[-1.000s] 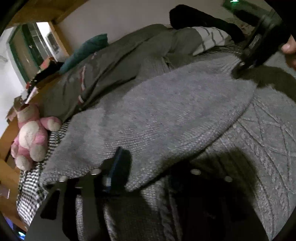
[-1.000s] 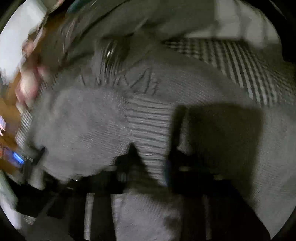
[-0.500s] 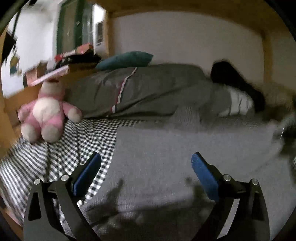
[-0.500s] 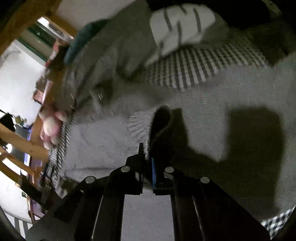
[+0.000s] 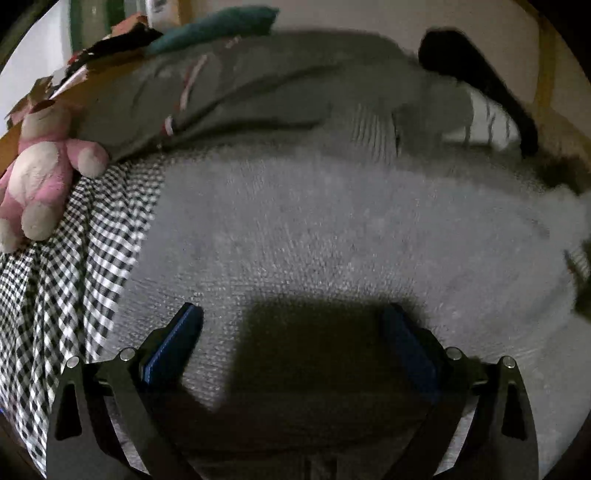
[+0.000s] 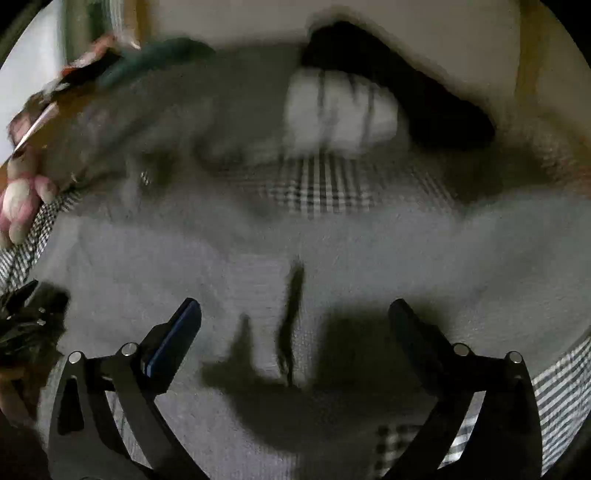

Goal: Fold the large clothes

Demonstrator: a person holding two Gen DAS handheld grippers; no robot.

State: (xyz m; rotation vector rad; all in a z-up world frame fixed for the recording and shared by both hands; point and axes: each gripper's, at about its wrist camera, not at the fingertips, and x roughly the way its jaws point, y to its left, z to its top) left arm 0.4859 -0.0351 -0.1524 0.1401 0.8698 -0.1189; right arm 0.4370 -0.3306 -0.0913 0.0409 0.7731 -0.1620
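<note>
Left tool (image 5: 291, 325): fingers spread, holding nothing, above sweater (image 5: 332, 229) | Right tool (image 6: 295, 321): fingers spread, holding nothing, above sweater (image 6: 406, 251) | Sweater: grey knit, flat on checked bed (image 5: 74, 266) | Pink plush (image 5: 40, 173): at left bed edge, apart from sweater

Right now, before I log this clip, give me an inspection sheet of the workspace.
Surface: bed with black-and-white checked sheet.
Job's things: grey knit sweater spread flat on the sheet.
Clutter: pink plush toy at left; dark grey blanket, teal pillow, striped white cloth and black garment behind.
Grippers: left tool open above the sweater; right tool open, empty.
Cables: nothing seen.
Surroundings: pale wall, wooden bed frame; both views blurred.
</note>
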